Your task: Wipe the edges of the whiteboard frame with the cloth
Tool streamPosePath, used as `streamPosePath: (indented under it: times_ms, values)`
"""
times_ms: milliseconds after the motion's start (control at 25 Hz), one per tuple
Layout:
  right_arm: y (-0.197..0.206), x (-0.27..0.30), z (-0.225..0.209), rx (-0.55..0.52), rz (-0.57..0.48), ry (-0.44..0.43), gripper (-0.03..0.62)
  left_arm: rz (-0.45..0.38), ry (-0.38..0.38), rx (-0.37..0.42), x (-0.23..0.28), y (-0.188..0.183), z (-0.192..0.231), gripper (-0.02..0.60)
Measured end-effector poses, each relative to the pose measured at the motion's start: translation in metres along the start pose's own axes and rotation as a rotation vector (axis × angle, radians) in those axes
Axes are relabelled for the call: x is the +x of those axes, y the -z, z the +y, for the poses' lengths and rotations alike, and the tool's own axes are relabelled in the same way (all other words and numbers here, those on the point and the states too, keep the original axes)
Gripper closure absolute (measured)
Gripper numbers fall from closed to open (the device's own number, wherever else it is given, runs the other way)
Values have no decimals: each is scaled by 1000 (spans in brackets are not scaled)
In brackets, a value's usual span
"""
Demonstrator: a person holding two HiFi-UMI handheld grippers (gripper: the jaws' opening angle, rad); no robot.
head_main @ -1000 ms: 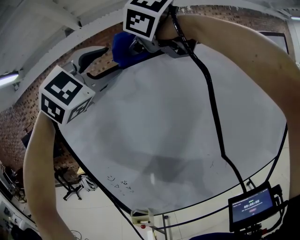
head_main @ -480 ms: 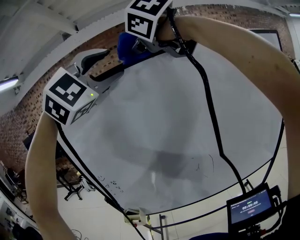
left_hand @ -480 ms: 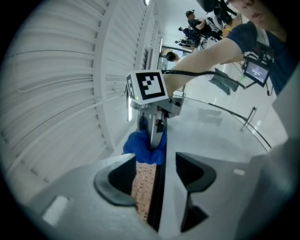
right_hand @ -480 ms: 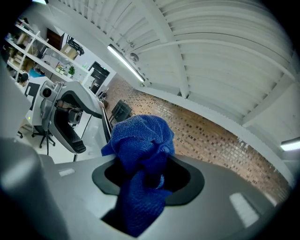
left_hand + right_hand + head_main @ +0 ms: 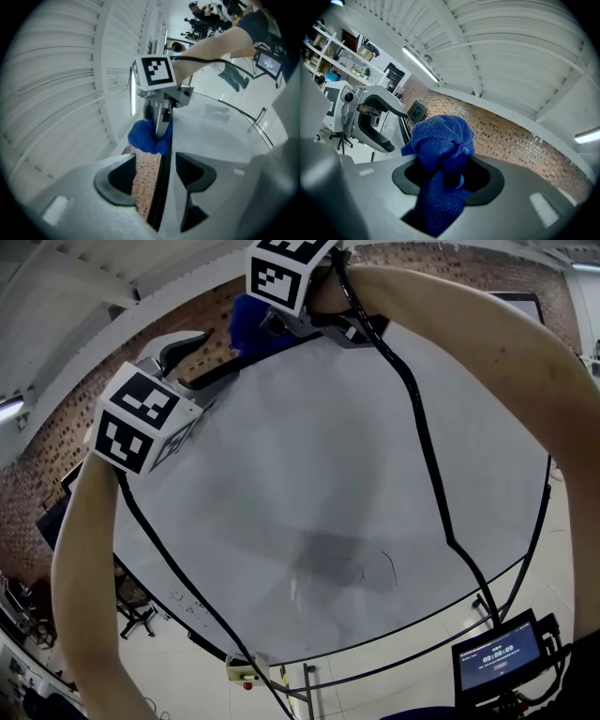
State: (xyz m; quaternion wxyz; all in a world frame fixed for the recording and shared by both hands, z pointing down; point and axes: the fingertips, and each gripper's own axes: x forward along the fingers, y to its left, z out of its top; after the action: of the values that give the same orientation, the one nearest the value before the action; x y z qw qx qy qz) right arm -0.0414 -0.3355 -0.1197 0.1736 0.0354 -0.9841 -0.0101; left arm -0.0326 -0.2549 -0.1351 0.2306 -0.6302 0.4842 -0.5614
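Whiteboard: a big pale board (image 5: 328, 474) fills most of the head view, its face smudged grey low down.
Brick wall: red-brown brickwork (image 5: 56, 456) stands behind the board and shows past its upper left side.
Frame: a thin black frame (image 5: 161, 190) runs round the board; its upper edge is where both tools are.
Arms: the person's bare forearms reach up to that edge, left forearm (image 5: 80, 549) and right forearm (image 5: 487, 343).
Left gripper: the left gripper (image 5: 202, 362) straddles the upper frame edge, one jaw behind the board and one on its face. In the left gripper view (image 5: 157, 166) the jaws stand apart. Brick shows between the rear pad and the frame, so they do not clamp it.
Right gripper: the right gripper (image 5: 262, 334) sits just beyond the left one along the same edge. Its jaws (image 5: 447, 176) are closed on the cloth.
Cable: a black cable (image 5: 422, 446) hangs from the right gripper across the board face.
Cloth: the blue cloth (image 5: 440, 140) is bunched and sticks out past the jaw tips. The wad (image 5: 147, 138) rests against the upper frame edge.
Screen: a small lit screen (image 5: 497, 652) sits at the lower right.
Scribbles: faint pen marks (image 5: 380, 563) lie on the lower board.
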Motion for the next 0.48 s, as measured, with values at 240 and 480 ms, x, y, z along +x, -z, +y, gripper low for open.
streamPosePath:
  times_ms: [240,480]
  values:
    - [4,2,-6,16,25,22,399,72,24,5,15,8,-2,304]
    - [0,-1,-4,14,6,25,399,87,-14,38,-10,-2,4,302]
